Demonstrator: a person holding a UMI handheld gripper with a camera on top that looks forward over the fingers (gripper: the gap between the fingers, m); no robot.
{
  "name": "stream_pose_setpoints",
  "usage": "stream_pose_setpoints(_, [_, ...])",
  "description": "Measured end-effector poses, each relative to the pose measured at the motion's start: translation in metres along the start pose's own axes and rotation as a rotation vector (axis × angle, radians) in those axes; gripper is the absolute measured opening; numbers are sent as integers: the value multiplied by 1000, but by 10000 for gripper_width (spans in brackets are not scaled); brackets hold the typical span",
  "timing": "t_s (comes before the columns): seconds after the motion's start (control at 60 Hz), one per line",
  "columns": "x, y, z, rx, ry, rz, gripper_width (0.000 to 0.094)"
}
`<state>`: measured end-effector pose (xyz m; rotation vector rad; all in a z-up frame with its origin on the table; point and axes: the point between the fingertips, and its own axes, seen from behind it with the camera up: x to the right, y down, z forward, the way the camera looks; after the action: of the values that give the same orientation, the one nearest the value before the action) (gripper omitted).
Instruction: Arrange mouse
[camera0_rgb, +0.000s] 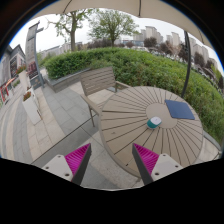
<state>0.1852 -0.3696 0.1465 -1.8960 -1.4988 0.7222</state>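
A small pale mouse with a teal tinge lies on the round wooden slatted table, well beyond my fingers and to their right. A dark blue mouse pad lies flat on the table further right, apart from the mouse. My gripper is open and empty, held above the paving near the table's left edge. Its magenta pads face each other with a wide gap between them.
A wooden bench stands just behind the table on the left. Stone paving stretches to the left. A green hedge, trees and buildings lie beyond. A dark pole stands past the table on the right.
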Motion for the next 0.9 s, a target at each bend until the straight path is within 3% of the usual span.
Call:
stream_pose_setpoints(0.35, [113,5,27,61,196,37,849])
stream_pose_setpoints(0.6, [152,14,62,55,210,71,843])
stream_pose_setpoints(0.9, [189,7,139,114,224,88,843])
